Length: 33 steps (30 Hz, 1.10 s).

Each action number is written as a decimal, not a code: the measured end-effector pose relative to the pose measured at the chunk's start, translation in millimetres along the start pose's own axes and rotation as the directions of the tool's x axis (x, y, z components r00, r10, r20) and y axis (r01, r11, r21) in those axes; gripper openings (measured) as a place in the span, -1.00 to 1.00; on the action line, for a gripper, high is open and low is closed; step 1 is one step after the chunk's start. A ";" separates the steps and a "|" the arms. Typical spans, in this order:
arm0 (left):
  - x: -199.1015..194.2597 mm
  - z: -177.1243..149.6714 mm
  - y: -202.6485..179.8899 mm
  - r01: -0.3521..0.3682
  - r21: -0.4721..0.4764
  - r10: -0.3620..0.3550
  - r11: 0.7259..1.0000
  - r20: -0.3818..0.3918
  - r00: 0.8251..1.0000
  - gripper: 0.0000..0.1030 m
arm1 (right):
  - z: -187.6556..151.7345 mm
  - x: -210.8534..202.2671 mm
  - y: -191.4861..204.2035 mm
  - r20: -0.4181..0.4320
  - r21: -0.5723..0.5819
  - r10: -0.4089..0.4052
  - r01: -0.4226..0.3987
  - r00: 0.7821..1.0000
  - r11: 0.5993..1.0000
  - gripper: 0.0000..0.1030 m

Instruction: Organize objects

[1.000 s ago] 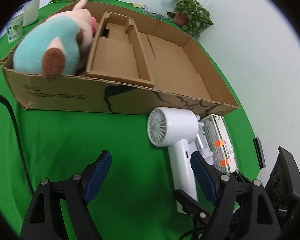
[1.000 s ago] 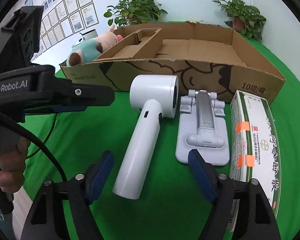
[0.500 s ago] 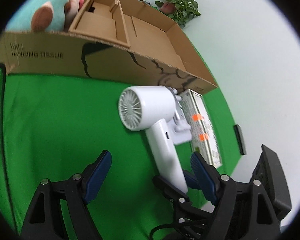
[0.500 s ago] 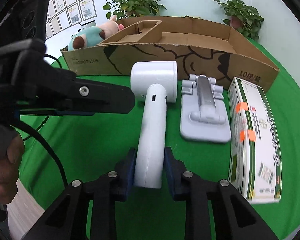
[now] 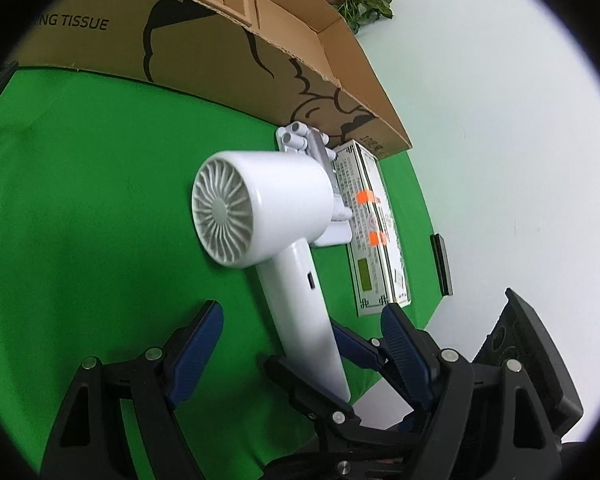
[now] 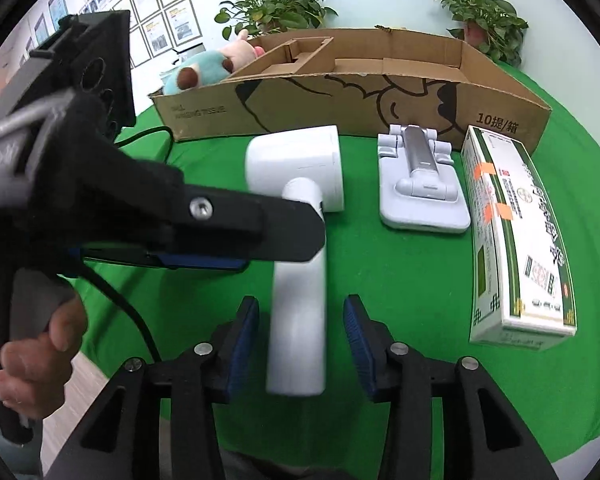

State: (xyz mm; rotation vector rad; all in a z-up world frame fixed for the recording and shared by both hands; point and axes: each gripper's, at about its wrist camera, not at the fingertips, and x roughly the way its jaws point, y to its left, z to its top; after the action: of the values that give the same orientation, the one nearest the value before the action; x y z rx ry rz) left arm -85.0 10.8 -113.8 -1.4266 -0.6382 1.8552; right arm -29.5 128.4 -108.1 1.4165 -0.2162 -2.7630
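Opening jaws flank hair dryer (image 6: 296, 280) handle.

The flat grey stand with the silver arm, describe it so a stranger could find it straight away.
Start at the long brown cardboard box on the green table. In front of it three things lie in a row. The flat grey stand is the middle one, between the white hair dryer and the green-and-white carton: the flattest, with a folded silver arm.

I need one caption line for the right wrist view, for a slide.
Right gripper, jaws opening, straddles the white hair dryer handle on green cloth, before the cardboard box.
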 end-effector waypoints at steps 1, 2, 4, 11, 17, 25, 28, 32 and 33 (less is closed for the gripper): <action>2.0 1.3 0.2 0.007 -0.003 -0.007 1.000 0.000 1.000 0.56 | 0.9 0.7 0.0 -0.001 0.002 0.000 0.000 1.000 1.000 -0.17; 4.1 2.3 -0.1 0.012 -0.001 -0.012 1.000 -0.002 1.000 0.56 | 1.6 0.5 -1.0 0.000 0.002 -0.001 0.001 1.000 1.000 -0.18; 7.6 3.2 -1.2 0.013 0.001 -0.013 1.000 -0.003 1.000 0.56 | 1.5 0.6 -0.1 0.004 -0.008 -0.005 0.005 1.000 1.000 -0.30; 13.5 -0.7 1.6 0.037 -0.023 -0.037 0.999 0.026 0.999 0.55 | -6.4 -2.9 3.6 -0.001 -0.003 0.012 -0.012 1.000 1.000 -0.53; 20.4 -9.1 -1.6 -0.033 -0.007 0.033 0.999 0.041 0.999 0.04 | -14.2 -8.2 17.5 0.004 -0.051 -0.009 0.009 1.000 0.999 -0.53; 21.2 -15.2 -4.0 -0.101 0.012 0.100 0.995 0.066 0.993 -0.36 | -19.4 -14.0 23.3 0.033 -0.069 -0.035 0.038 0.999 0.997 -0.53; 16.6 -15.4 -15.5 -0.108 0.049 0.103 0.993 0.095 0.990 -0.39 | -25.5 -19.0 26.7 0.055 -0.076 -0.035 0.040 0.998 0.996 -0.51; -4.3 -2.6 -29.5 -0.099 0.095 0.086 0.991 0.133 0.987 -0.40 | -21.8 -31.2 23.1 0.110 -0.040 -0.021 0.026 0.994 0.999 -0.52; -7.0 6.9 -38.4 -0.100 0.110 0.084 0.989 0.141 0.986 -0.40 | -19.9 -35.2 22.1 0.129 -0.031 -0.019 0.023 0.991 0.999 -0.52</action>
State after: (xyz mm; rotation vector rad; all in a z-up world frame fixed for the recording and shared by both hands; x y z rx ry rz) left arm -81.8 29.9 -79.2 -1.2813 -0.5269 2.0416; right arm 6.4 107.5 -88.1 1.2419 -0.1597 -2.8636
